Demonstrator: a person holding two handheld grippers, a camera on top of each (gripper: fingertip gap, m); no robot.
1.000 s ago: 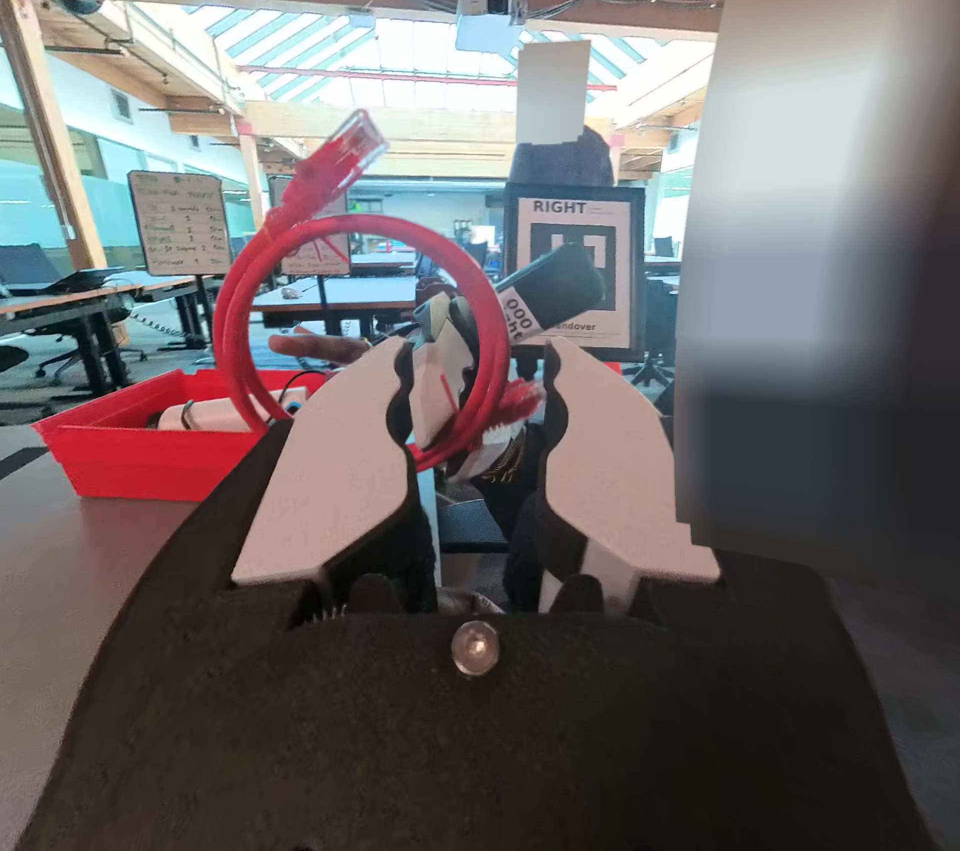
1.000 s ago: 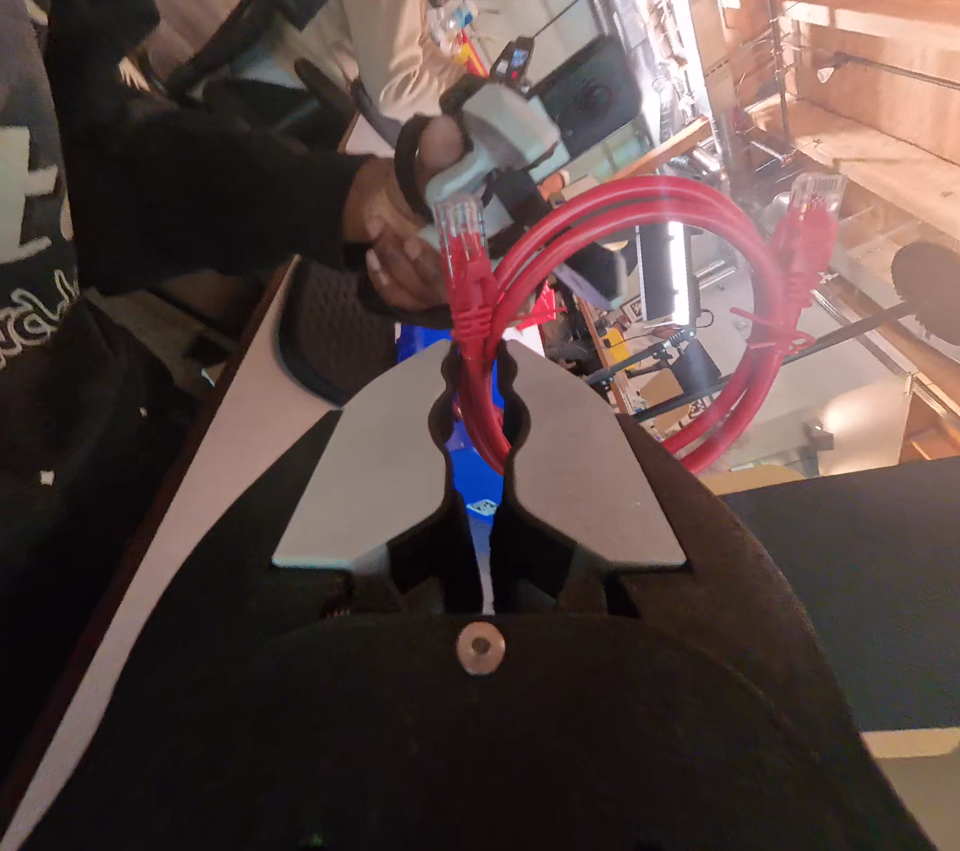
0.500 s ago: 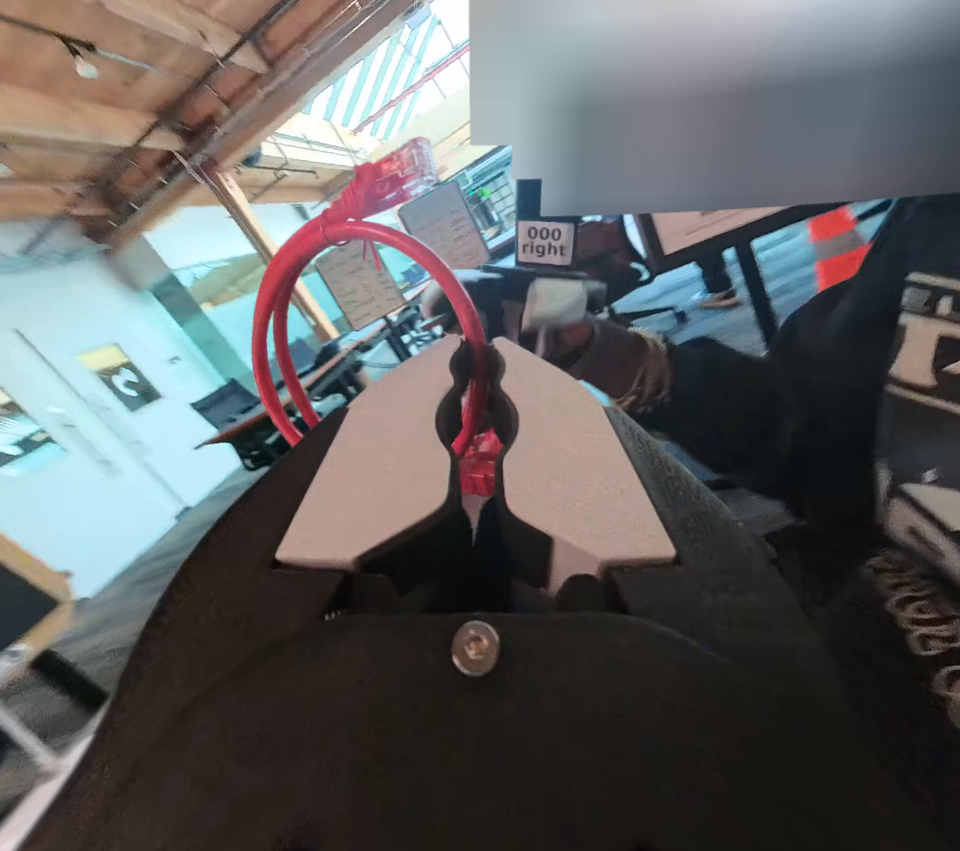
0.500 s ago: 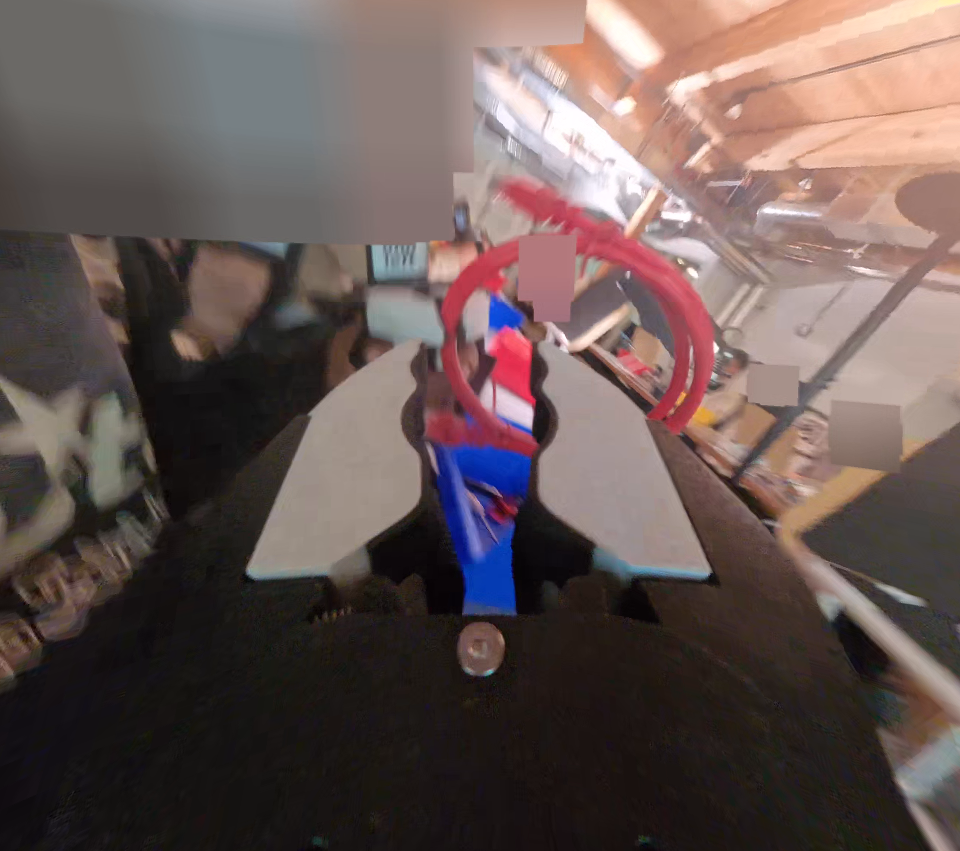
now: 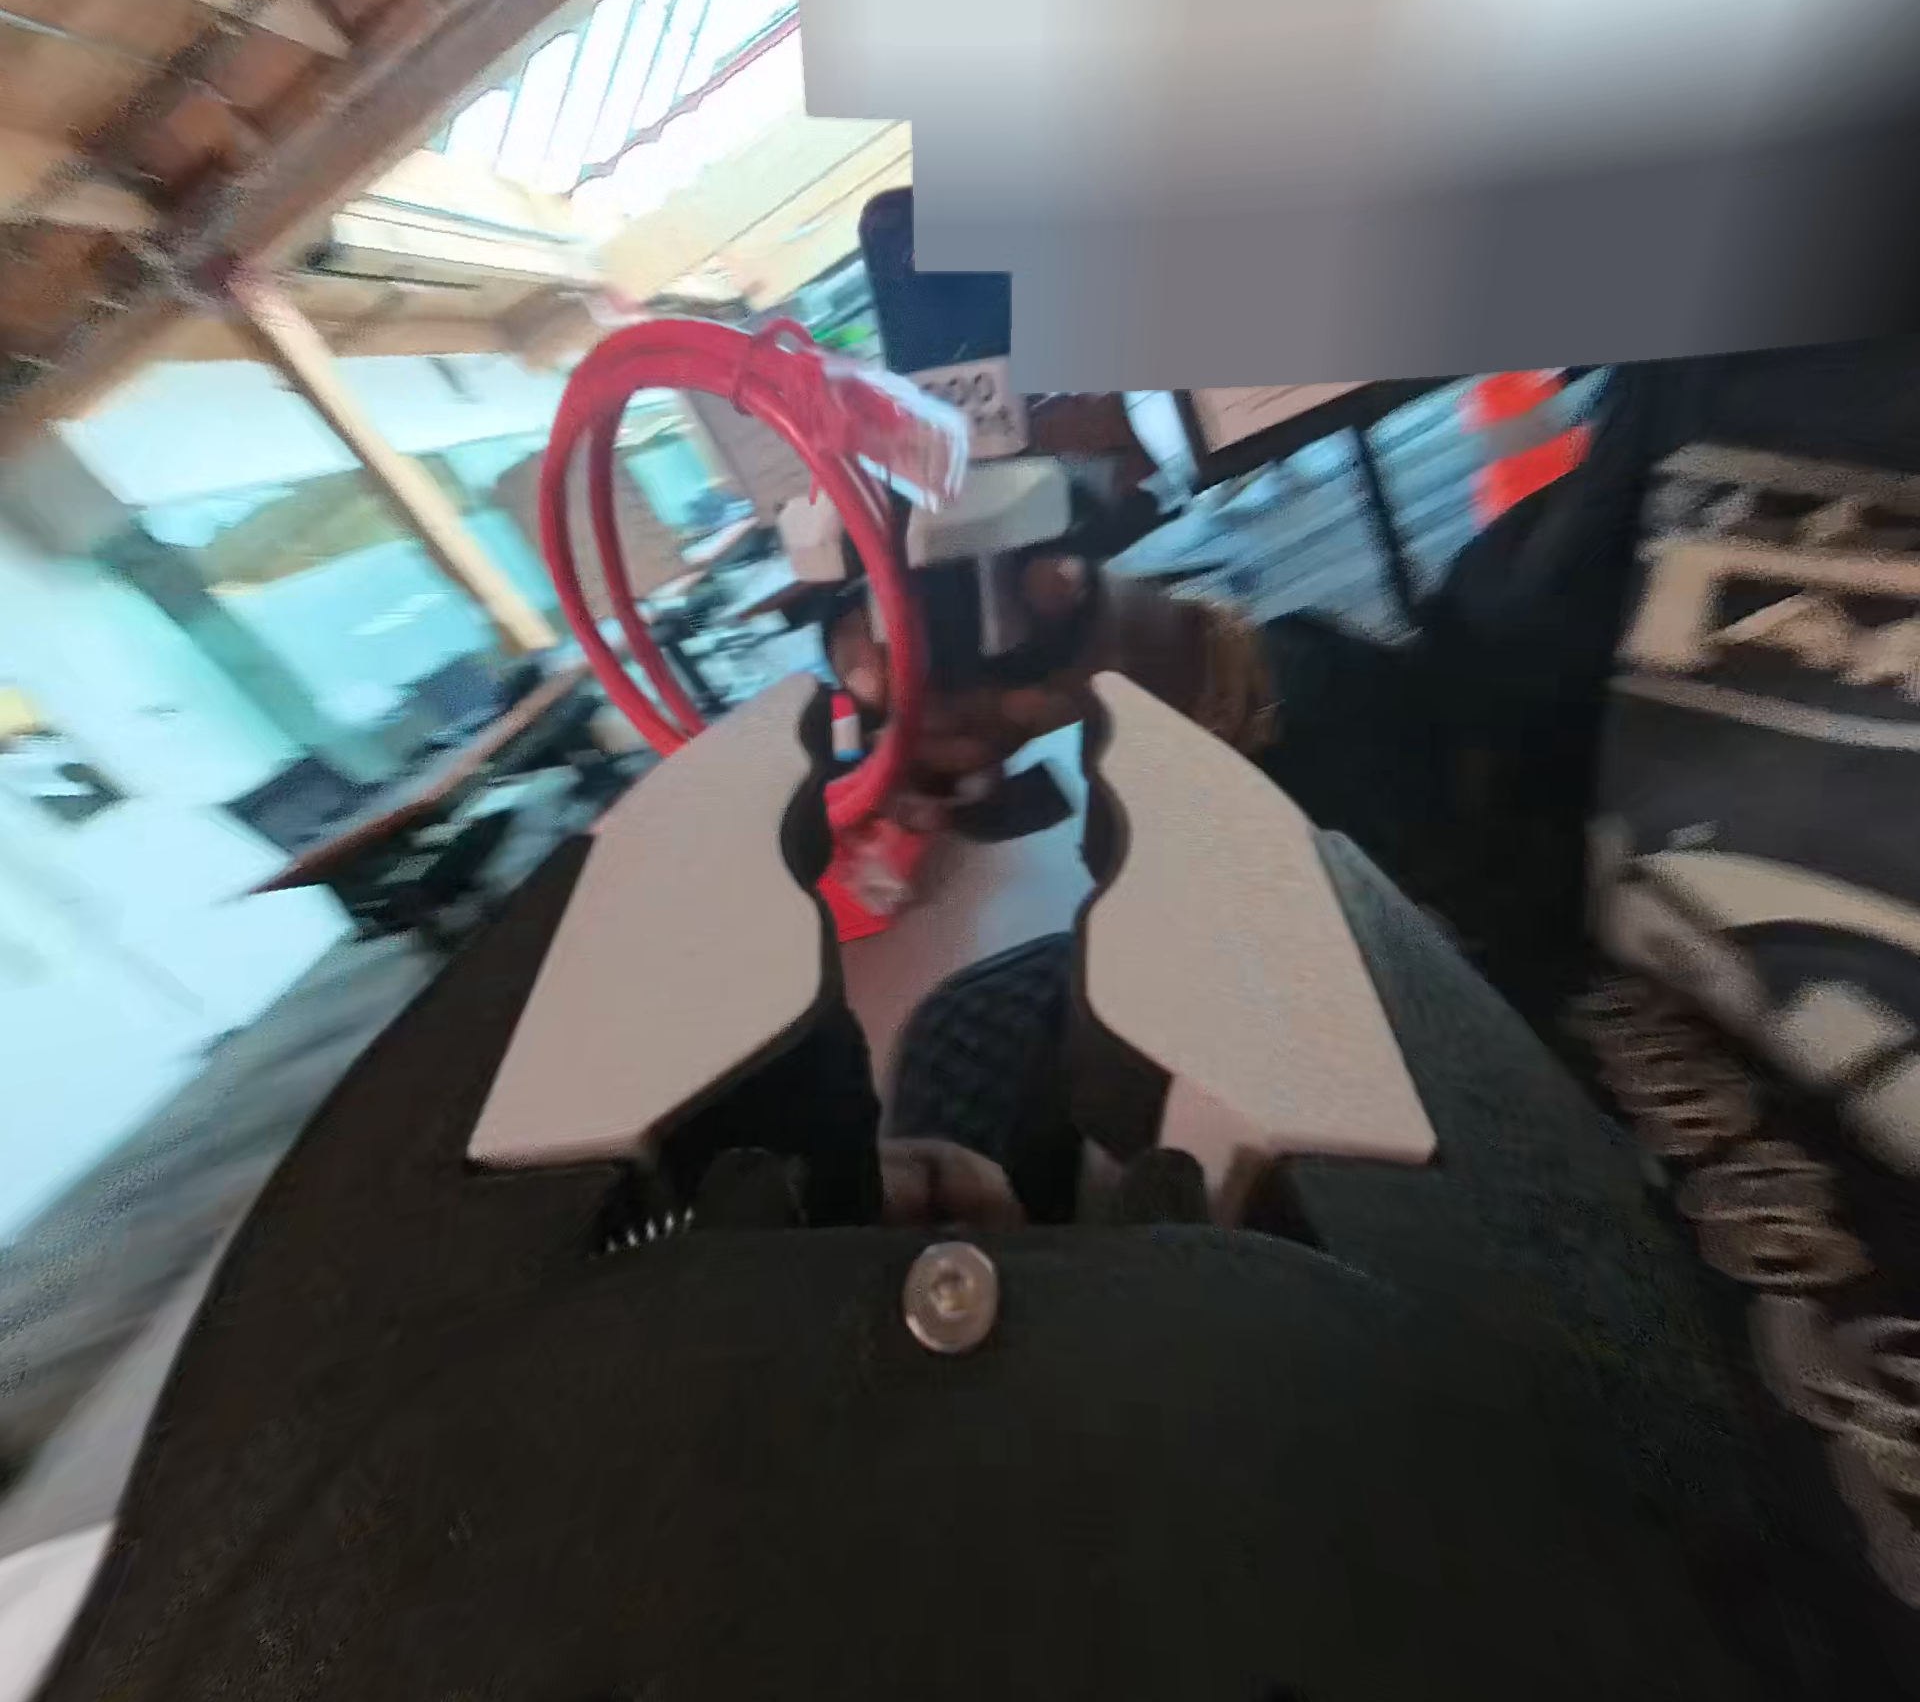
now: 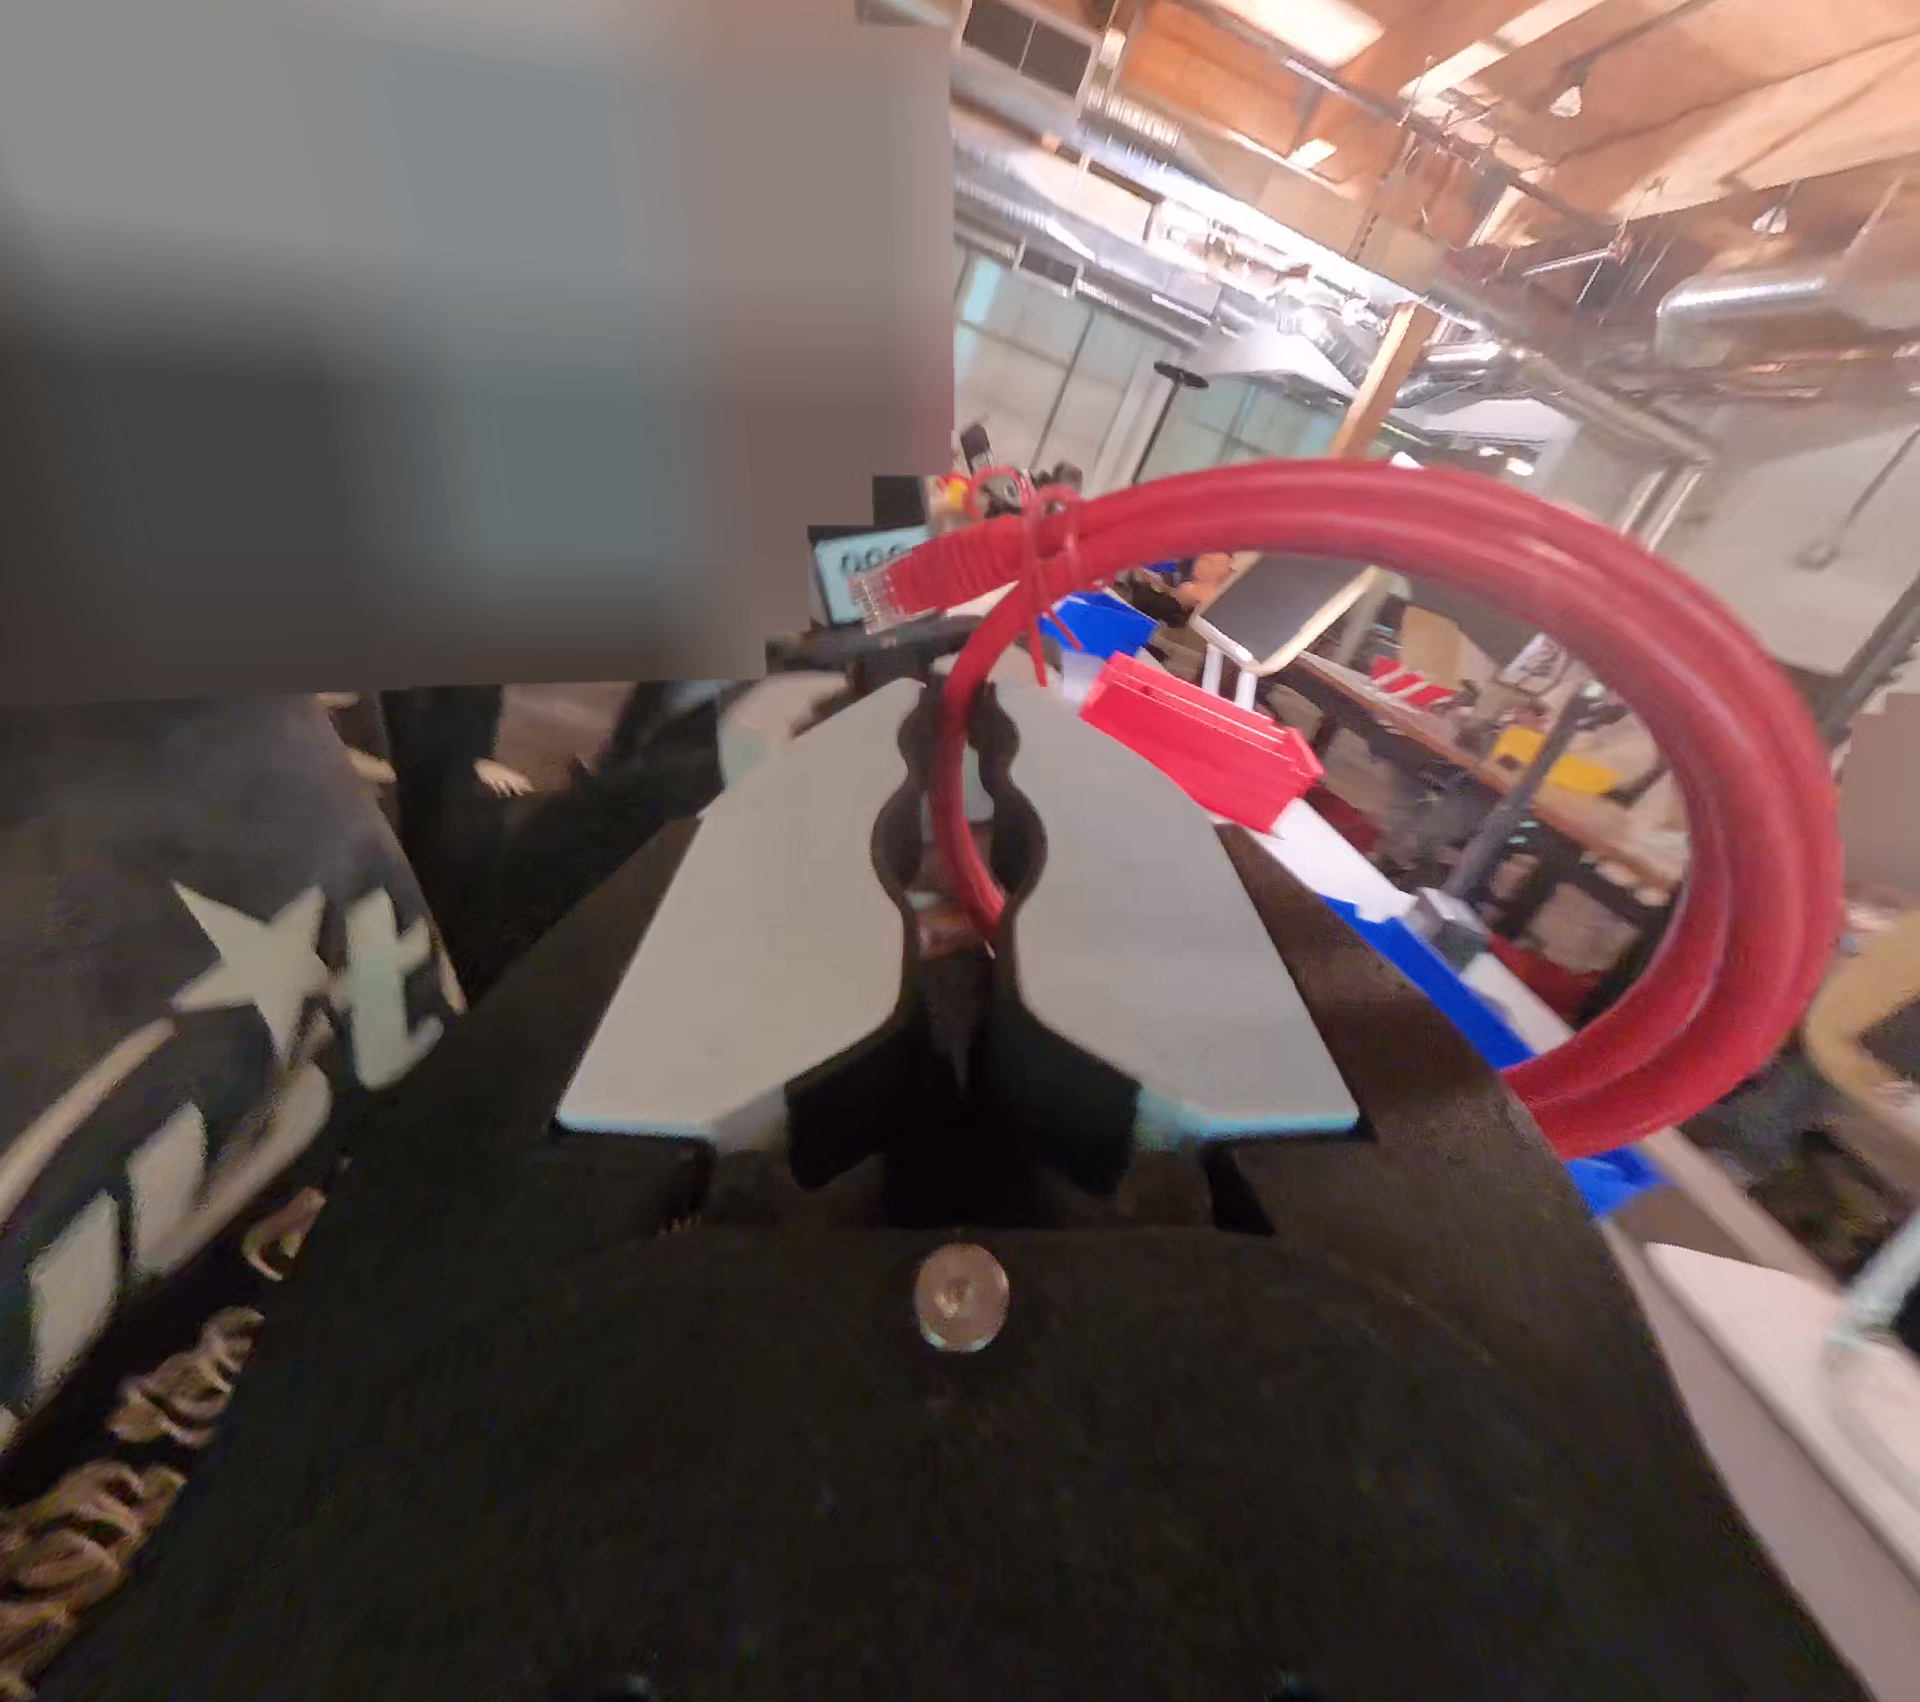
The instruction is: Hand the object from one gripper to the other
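Observation:
A coiled red network cable, tied with a red tie, stands up from my right gripper. The right gripper is shut on one strand of it, and one clear plug points left. In the left wrist view the same cable hangs in front of my left gripper, whose jaws stand wide apart. The cable's lower loop lies by the inner edge of the left finger, not pinched. The right gripper's white body and the hand holding it show blurred behind the coil.
A red bin and blue bins sit on a white table to the right. A person's dark printed clothing fills the left of the right wrist view and the right of the left wrist view. Desks stand farther back. The grippers are tip to tip, or close to it.
Half a second ago my left gripper was shut on the cable and the right was open. Now the right is shut on it and the left has opened. Both views are swinging.

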